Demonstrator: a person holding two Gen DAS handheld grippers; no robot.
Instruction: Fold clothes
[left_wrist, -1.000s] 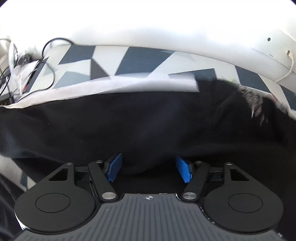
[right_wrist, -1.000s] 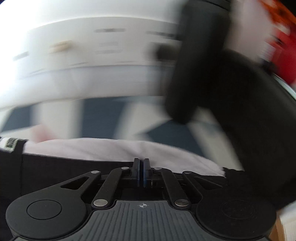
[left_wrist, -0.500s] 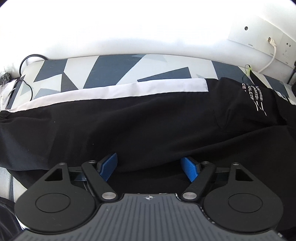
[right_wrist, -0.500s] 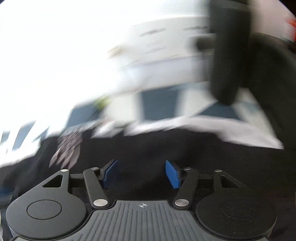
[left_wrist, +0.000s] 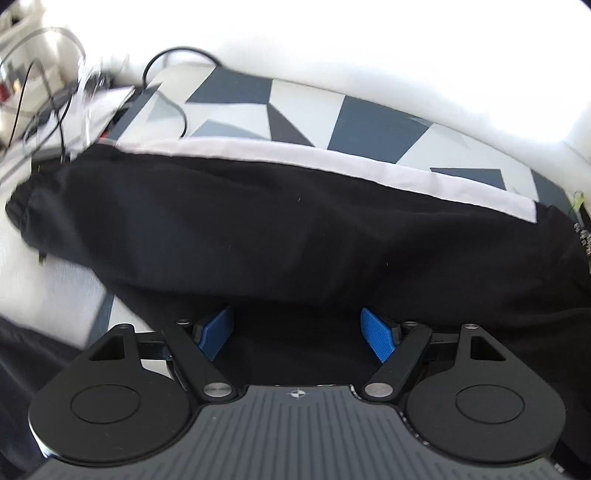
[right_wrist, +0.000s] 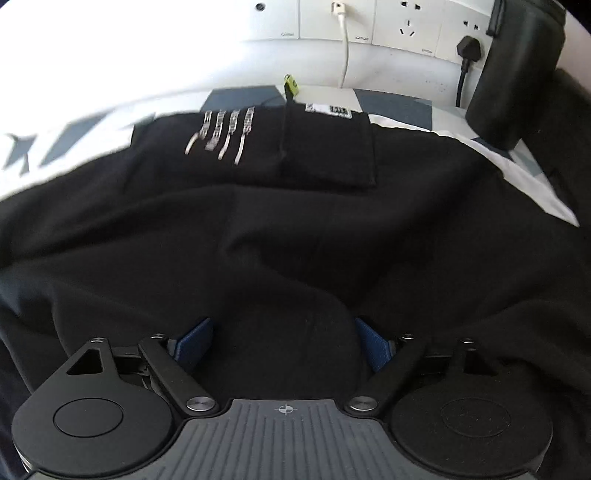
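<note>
Across the geometric-print bed cover (left_wrist: 236, 107) lies a black garment (left_wrist: 258, 229), stretched long from one side of the bed to the other, with a white panel (left_wrist: 332, 166) running along its far edge. Over toward the wall end the fabric shows white printed lettering (right_wrist: 221, 136) and a black flap with a small label (right_wrist: 328, 109), plus a little yellow-green tag (right_wrist: 291, 84) poking out at the far edge. The left gripper (left_wrist: 299, 334) hangs over the near edge of the cloth, blue pads (left_wrist: 216, 332) spread and jaws opening, nothing pinched that I can see. The right gripper (right_wrist: 284, 347) is also opening, pads wide apart over rumpled black fabric, not clamped on it. Beyond that, wall sockets (right_wrist: 406, 22) with a white cable (right_wrist: 345, 48), and tangled black cables (left_wrist: 44, 96) off the bed's far corner.
</note>
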